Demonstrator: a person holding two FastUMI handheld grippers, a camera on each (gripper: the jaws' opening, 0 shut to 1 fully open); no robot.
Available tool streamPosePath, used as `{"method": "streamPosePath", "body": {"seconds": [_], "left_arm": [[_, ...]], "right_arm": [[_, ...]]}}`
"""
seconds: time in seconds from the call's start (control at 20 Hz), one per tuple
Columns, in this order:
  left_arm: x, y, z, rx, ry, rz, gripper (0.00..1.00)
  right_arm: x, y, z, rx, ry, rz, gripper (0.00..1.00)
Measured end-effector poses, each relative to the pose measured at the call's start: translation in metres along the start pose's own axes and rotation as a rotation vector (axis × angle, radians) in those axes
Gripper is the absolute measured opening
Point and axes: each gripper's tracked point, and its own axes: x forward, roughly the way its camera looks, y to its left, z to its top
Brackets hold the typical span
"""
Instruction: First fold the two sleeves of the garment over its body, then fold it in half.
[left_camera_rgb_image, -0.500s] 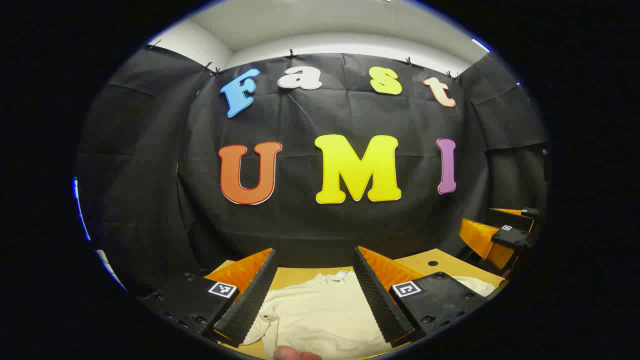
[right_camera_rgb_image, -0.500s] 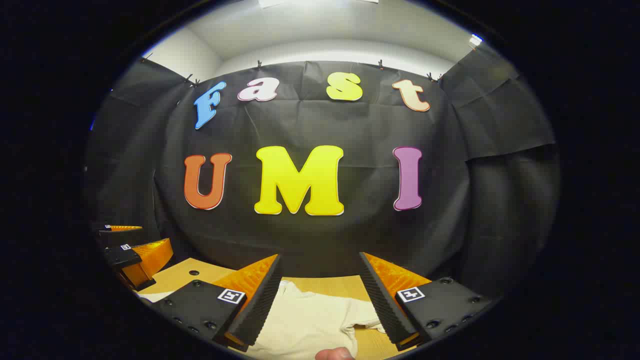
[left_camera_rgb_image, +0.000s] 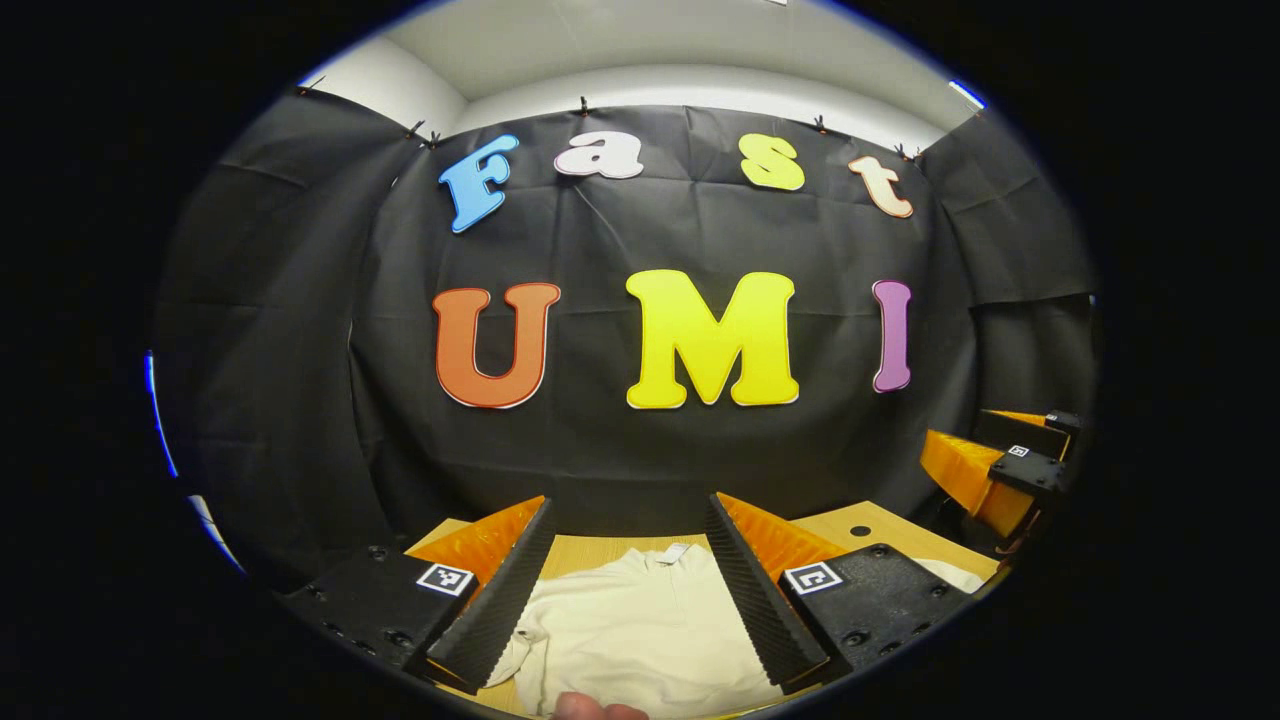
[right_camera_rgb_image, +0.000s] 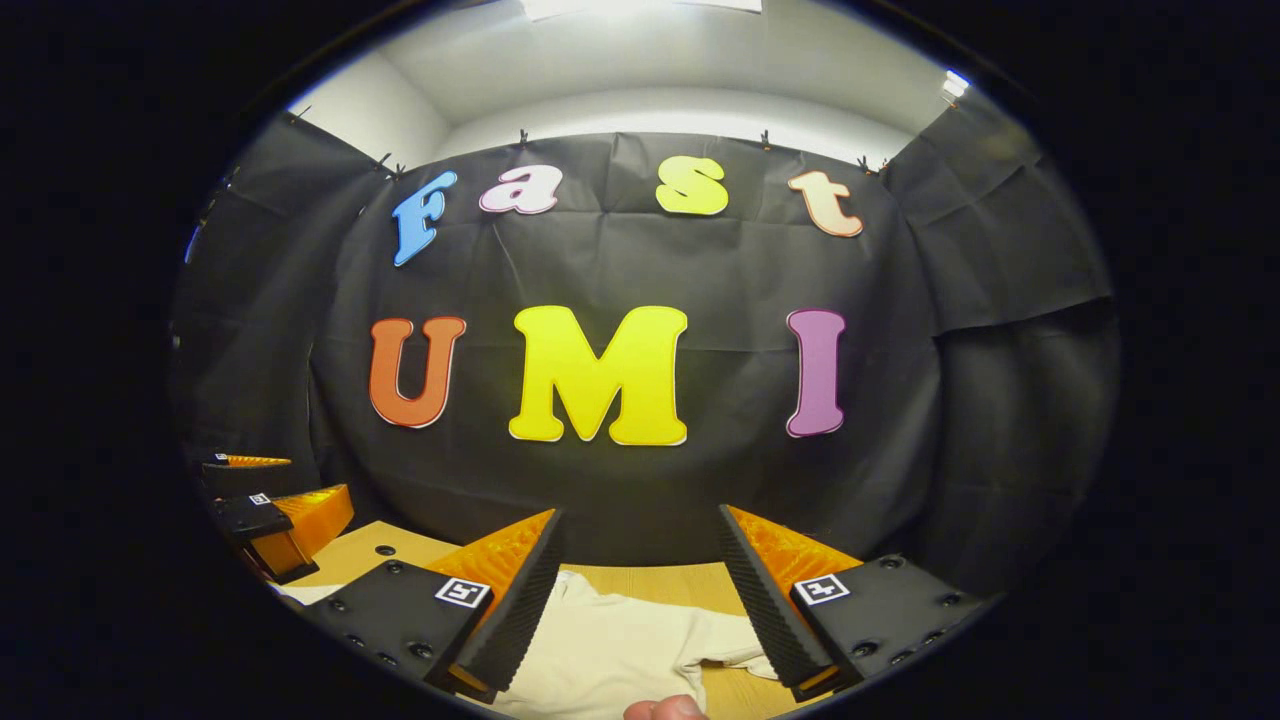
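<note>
**Cream garment flat, sleeves not yet taken**

Cream cloth, the garment (left_camera_rgb_image: 640, 630), was spread on the wooden table (left_camera_rgb_image: 880, 522), collar toward the wall. The left gripper (left_camera_rgb_image: 628, 590) and right gripper (right_camera_rgb_image: 640, 600) were held above it, jaws wide apart, nothing gripped. The sleeve-folding step was judged not yet begun; a descent onto a sleeve (right_camera_rgb_image: 725, 650) edge would be called for next.

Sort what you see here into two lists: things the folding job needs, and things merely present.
Needed:
garment, cream, lying on the table
left gripper, open
right gripper, open

Merely present:
wooden table
black cloth wall
</note>
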Motion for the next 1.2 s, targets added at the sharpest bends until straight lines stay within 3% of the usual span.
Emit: {"method": "streamPosePath", "body": {"seconds": [1.2], "left_arm": [[0.013, 0.001, -0.001, 0.009, 0.007, 0.006, 0.96]], "right_arm": [[0.011, -0.025, -0.006, 0.007, 0.022, -0.05, 0.94]]}}
